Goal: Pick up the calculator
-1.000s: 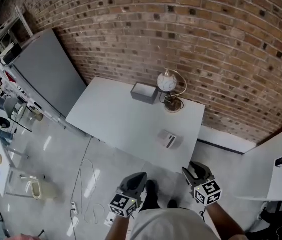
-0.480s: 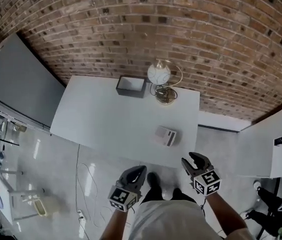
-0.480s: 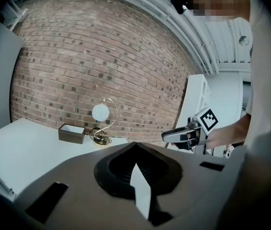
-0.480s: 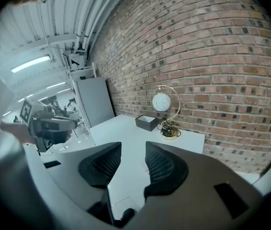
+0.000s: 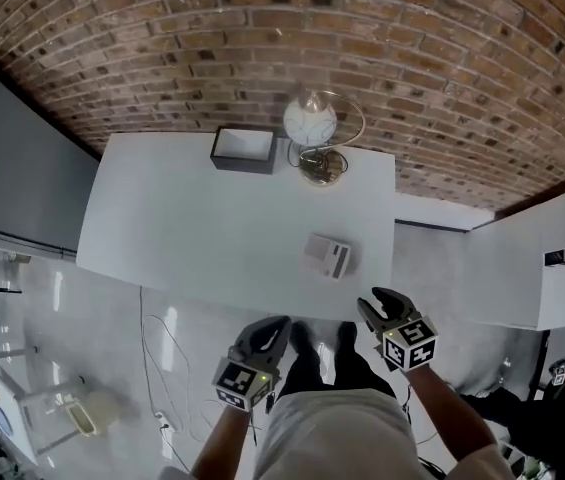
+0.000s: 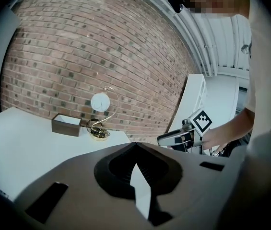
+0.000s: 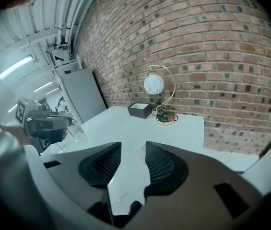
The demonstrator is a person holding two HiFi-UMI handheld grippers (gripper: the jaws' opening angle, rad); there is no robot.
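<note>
The calculator (image 5: pixel 327 256) lies on the white table (image 5: pixel 182 228), just ahead of the right gripper (image 5: pixel 374 301), whose jaws stand spread and empty. The left gripper (image 5: pixel 276 326), to its left, has its jaws pressed together. A lamp (image 5: pixel 310 123) stands farther ahead.
</note>
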